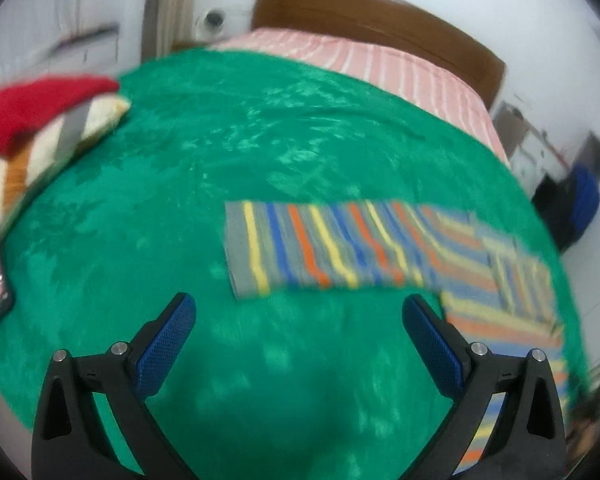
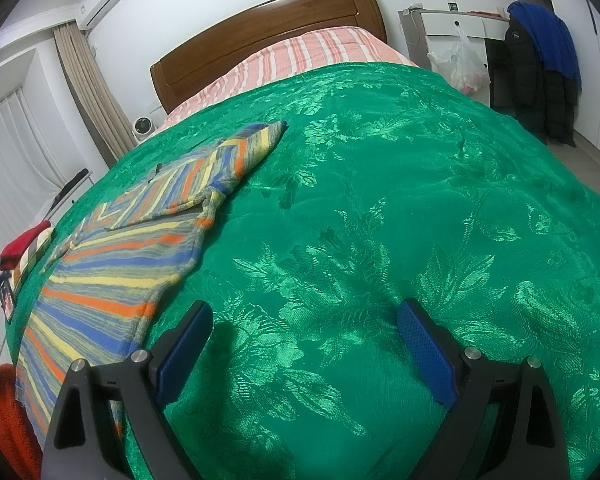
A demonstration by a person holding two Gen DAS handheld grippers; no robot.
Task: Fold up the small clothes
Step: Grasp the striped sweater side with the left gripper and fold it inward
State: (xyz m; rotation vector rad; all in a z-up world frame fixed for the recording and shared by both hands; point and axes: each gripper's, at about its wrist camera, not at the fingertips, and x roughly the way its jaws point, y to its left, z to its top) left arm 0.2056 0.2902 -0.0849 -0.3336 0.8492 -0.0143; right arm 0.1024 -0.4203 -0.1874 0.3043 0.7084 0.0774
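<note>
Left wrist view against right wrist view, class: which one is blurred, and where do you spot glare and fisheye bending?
Left wrist view: smeared by motion blur, so the multicoloured striped knitted garment has streaky stripes. Right wrist view: sharp, with light glinting off the shiny green floral bedspread. Both views: fisheye bending curves the brown wooden headboard and darkens the corners.

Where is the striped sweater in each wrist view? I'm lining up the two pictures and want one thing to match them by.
Left wrist: the striped sweater lies right of centre on the green bedspread, one sleeve stretched toward the middle.
Right wrist: the same sweater lies at the left, running from the lower left edge up toward the centre.
Shared landmark: the wooden headboard at the top of both views.
</note>
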